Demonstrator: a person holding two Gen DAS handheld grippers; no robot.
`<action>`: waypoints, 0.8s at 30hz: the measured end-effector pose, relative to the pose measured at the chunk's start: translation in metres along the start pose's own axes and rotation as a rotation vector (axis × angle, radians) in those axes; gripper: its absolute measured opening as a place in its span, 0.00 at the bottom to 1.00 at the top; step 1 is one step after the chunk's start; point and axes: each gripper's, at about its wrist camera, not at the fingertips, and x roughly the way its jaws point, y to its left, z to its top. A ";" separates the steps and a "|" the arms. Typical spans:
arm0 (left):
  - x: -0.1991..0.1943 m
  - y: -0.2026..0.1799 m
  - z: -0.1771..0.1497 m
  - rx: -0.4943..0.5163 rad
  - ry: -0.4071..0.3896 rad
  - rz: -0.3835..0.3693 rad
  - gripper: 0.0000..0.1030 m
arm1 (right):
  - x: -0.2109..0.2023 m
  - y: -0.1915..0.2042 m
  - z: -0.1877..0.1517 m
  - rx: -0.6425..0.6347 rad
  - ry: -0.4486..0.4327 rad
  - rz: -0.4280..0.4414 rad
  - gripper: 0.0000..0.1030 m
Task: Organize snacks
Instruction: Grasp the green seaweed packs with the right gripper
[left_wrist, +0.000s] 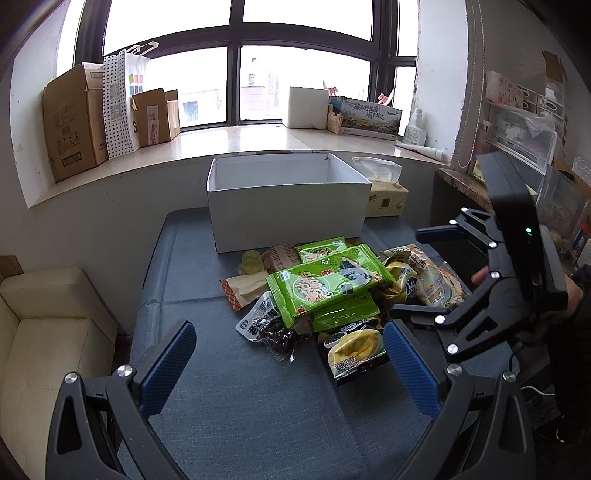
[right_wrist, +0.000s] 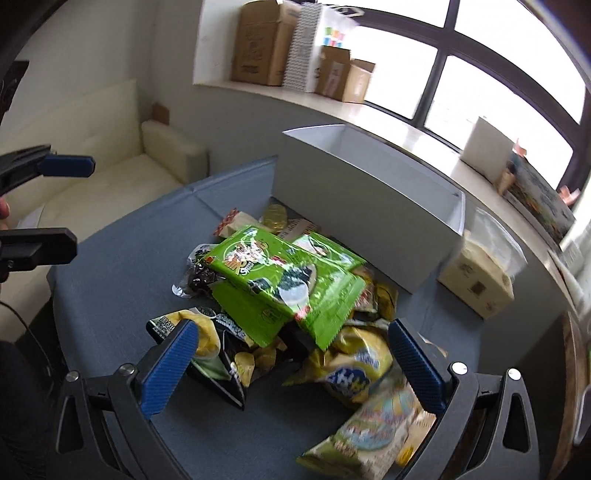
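Observation:
A pile of snack packets lies on the blue-grey table, with green seaweed packs on top, a black-and-yellow packet in front and yellow bags on the right. An open white box stands behind the pile and looks empty. My left gripper is open and empty, in front of the pile. My right gripper is open and empty, over the pile's near side; it also shows in the left wrist view.
A tissue box stands right of the white box. A cream sofa is left of the table. Cardboard boxes and a bag sit on the windowsill. Shelves with clutter are at right.

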 end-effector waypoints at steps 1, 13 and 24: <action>0.000 0.002 -0.001 -0.003 0.001 0.002 1.00 | 0.010 0.001 0.007 -0.059 0.021 0.020 1.00; -0.006 0.011 -0.013 0.003 -0.017 -0.020 1.00 | 0.098 0.010 0.052 -0.455 0.220 0.230 1.00; 0.001 0.025 -0.018 -0.034 0.003 -0.010 1.00 | 0.119 -0.002 0.057 -0.357 0.256 0.311 0.77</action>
